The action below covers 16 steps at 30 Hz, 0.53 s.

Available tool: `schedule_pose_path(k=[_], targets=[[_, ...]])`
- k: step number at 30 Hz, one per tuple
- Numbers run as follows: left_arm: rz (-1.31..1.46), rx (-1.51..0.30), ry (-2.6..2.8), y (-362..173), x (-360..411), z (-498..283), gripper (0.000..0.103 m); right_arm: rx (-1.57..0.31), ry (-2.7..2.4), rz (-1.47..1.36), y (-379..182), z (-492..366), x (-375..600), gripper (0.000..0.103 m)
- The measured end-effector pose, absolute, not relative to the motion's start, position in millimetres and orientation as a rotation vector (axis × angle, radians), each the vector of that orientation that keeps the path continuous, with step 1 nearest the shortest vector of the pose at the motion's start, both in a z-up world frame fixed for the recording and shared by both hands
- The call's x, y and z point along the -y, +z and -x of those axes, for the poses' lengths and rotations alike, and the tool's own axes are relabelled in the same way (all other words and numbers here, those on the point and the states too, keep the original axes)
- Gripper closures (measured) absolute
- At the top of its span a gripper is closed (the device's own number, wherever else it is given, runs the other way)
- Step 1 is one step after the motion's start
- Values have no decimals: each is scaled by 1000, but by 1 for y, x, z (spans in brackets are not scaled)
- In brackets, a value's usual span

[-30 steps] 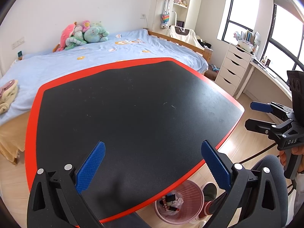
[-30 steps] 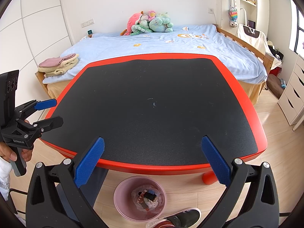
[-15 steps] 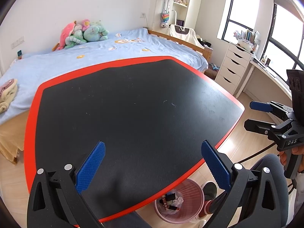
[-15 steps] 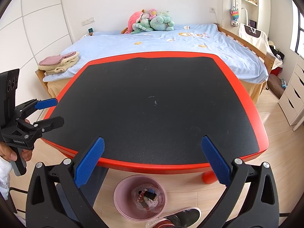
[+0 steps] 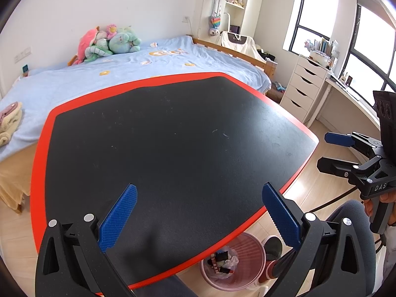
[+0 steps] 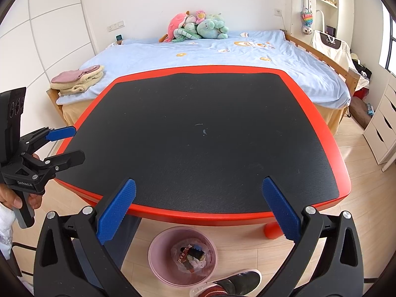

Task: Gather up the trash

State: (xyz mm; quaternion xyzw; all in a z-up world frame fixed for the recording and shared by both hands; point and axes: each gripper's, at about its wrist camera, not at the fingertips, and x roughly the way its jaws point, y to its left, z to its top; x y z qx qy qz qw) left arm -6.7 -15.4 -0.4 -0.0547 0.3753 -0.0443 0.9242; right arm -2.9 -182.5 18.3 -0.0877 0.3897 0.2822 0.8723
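A pink trash bin point(image 6: 182, 257) stands on the floor under the near edge of the black table with the red rim point(image 6: 222, 216); wrappers and scraps point(image 6: 191, 257) lie inside it. The same trash bin point(image 5: 234, 262) shows at the bottom of the left wrist view. My left gripper point(image 5: 199, 210) is open above the table's near part, nothing between its blue pads. My right gripper point(image 6: 198, 206) is open too, over the table's front edge and above the bin. Each gripper also appears in the other's view, the right gripper point(image 5: 329, 152) and the left gripper point(image 6: 71, 144), both open and empty.
A bed point(image 6: 222, 49) with a blue cover and plush toys point(image 6: 198, 27) lies behind the table. White drawers point(image 5: 304, 86) stand at the right by the windows. A shoe point(image 6: 237, 284) is beside the bin, and a grey chair point(image 5: 351, 225) is near the right gripper.
Both views have shifted slightly, with the table sitting a little higher in the right wrist view. Both grippers stay open and empty.
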Motion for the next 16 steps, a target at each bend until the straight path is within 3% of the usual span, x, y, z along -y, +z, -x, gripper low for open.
schedule_pose_path(k=[16], targets=[[122, -760, -89, -2, 15, 9, 6, -810, 593, 187, 19, 5, 182, 3]])
